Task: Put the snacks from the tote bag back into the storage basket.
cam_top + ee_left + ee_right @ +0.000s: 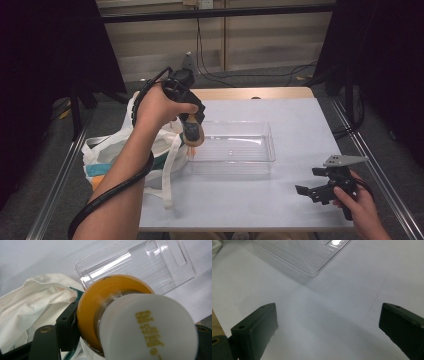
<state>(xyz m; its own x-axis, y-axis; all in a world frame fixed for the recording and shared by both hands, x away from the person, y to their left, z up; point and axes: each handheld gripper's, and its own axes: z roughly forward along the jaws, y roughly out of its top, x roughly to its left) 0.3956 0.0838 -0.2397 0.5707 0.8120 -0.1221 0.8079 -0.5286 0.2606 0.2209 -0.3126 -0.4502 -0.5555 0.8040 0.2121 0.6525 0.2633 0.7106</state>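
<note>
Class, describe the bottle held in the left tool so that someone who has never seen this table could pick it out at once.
Start at the clear plastic tray in the middle of the white table. Above its left end, beside the white cloth bag, the left tool grips a small bottle. It is the only orange thing with a white cap, which bears gold print.
</note>
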